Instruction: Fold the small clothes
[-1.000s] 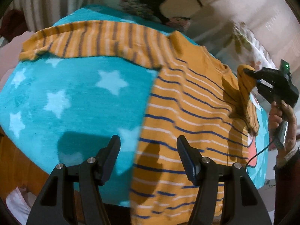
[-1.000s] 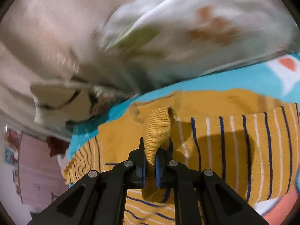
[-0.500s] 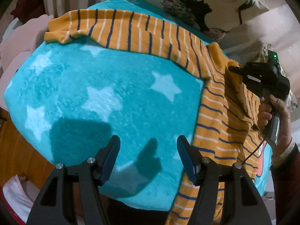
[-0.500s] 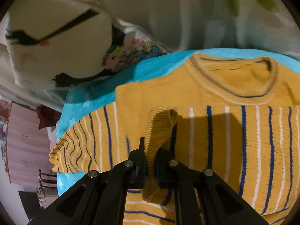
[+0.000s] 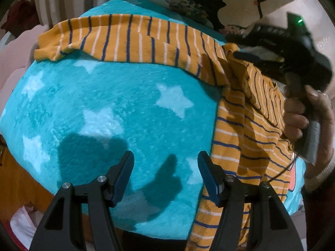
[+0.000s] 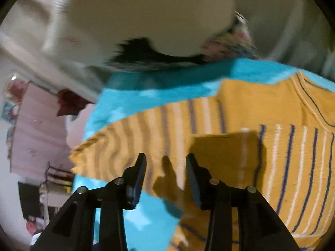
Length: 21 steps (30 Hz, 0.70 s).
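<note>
An orange sweater with blue and white stripes (image 5: 240, 129) lies on a teal star blanket (image 5: 104, 104). One sleeve (image 5: 129, 37) stretches left across the blanket; the other is folded over the body. My left gripper (image 5: 165, 165) is open and empty above the blanket, just left of the sweater's hem. My right gripper (image 6: 165, 167) is open and empty above the outstretched sleeve (image 6: 136, 142); it also shows in the left wrist view (image 5: 280, 48) at the sweater's shoulder. The collar (image 6: 309, 102) is at the right.
A cream pillow with a black and floral print (image 5: 209, 2) lies at the head of the bed (image 6: 146, 16). Pink furniture (image 6: 35, 129) stands beyond the bed's left edge. An orange bed side (image 5: 18, 179) drops off at the near left.
My right gripper has opened and let go of the sleeve cuff, which now lies folded on the sweater body. My left gripper has shifted left over the bare blanket.
</note>
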Each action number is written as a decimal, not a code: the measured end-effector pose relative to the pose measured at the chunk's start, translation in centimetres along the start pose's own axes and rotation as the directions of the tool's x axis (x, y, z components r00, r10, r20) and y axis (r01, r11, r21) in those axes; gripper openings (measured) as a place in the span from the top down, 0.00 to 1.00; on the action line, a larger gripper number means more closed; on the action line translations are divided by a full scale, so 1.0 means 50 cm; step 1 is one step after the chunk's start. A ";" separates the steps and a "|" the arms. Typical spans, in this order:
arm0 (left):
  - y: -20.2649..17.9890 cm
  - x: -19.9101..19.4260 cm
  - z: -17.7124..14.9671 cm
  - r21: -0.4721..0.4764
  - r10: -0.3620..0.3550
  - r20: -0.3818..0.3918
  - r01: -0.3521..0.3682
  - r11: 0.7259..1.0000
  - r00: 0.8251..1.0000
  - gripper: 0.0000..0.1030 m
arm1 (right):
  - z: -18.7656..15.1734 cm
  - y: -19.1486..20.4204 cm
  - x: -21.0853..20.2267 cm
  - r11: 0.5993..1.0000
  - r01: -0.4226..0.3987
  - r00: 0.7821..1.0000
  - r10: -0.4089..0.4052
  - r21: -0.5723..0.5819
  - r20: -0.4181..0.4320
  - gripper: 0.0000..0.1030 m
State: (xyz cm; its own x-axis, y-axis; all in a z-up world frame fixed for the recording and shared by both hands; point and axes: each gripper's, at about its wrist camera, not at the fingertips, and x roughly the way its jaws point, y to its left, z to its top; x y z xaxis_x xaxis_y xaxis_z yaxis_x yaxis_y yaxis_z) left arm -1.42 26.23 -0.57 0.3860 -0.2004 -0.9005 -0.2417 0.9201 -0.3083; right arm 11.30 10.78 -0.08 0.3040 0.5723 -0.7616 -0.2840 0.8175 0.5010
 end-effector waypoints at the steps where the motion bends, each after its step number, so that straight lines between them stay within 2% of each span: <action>1: -0.007 0.000 0.000 0.007 -0.003 -0.001 0.003 1.000 1.000 0.39 | -0.006 0.008 -0.016 1.000 -0.013 1.000 0.013 -0.013 0.009 0.56; 4: -0.030 0.007 -0.004 0.026 -0.008 -0.006 0.008 1.000 1.000 0.38 | -0.037 -0.020 -0.080 1.000 -0.022 0.999 0.022 -0.004 0.029 0.53; 7: -0.049 0.020 -0.016 0.031 -0.017 -0.019 0.018 0.999 1.000 0.38 | -0.091 -0.115 -0.170 0.998 -0.004 0.999 0.001 0.057 0.054 0.53; 11: -0.077 0.035 -0.039 0.036 -0.024 -0.035 0.025 0.999 0.999 0.38 | -0.192 -0.293 -0.329 0.973 0.102 0.985 -0.128 0.208 0.114 0.51; 14: -0.104 0.044 -0.056 0.038 -0.022 -0.049 0.023 0.999 0.999 0.38 | -0.292 -0.431 -0.443 0.913 0.212 0.955 -0.270 0.348 0.124 0.43; 17: -0.135 0.052 -0.072 0.033 -0.025 -0.069 0.027 0.999 0.997 0.38 | -0.358 -0.520 -0.480 0.857 0.276 0.937 -0.340 0.434 0.075 0.43; 21: -0.168 0.044 -0.084 0.031 -0.013 -0.060 0.015 0.999 0.998 0.38 | -0.393 -0.563 -0.452 0.853 0.296 0.933 -0.355 0.431 0.062 0.42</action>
State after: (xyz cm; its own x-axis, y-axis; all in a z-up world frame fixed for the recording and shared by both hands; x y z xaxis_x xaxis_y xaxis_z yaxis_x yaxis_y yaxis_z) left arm -2.25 16.67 -1.26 0.3347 -0.2322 -0.9133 -0.2080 0.9270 -0.3120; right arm -5.45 -26.43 -5.05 0.4406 0.2477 -0.8629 0.2397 0.8938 0.3790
